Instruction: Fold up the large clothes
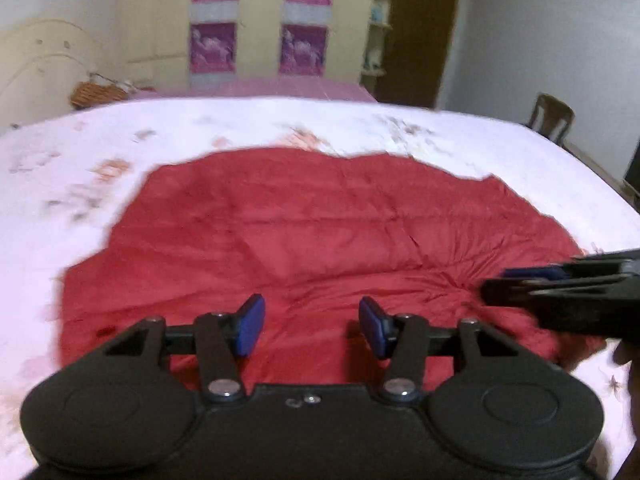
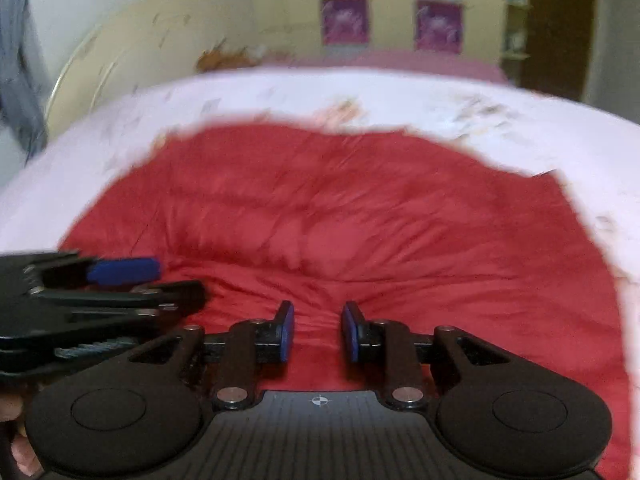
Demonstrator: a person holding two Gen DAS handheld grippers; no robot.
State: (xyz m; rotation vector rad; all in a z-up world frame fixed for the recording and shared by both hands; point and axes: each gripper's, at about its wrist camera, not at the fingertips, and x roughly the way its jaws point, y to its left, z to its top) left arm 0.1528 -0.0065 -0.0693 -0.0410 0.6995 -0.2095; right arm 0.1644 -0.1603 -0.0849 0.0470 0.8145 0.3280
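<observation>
Hovering low in frame, your left gripper (image 1: 312,326) and right gripper (image 2: 318,330) gape empty-jawed over the red garment (image 1: 320,232) on the bed (image 1: 80,152).

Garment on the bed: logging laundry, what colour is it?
Plain red garment, clearest in the left wrist view.

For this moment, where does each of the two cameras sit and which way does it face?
Left wrist view: sits on the left gripper, looking forward and down over the red garment on the bed; its blue pads stand apart, and the right gripper enters from the right edge.
Right wrist view: sits on the right gripper, facing the same way; jaws narrower, nothing pressed between them; the left gripper enters from the left.
Shared: red garment, bed, purple wardrobe panels, each other's gripper.
</observation>
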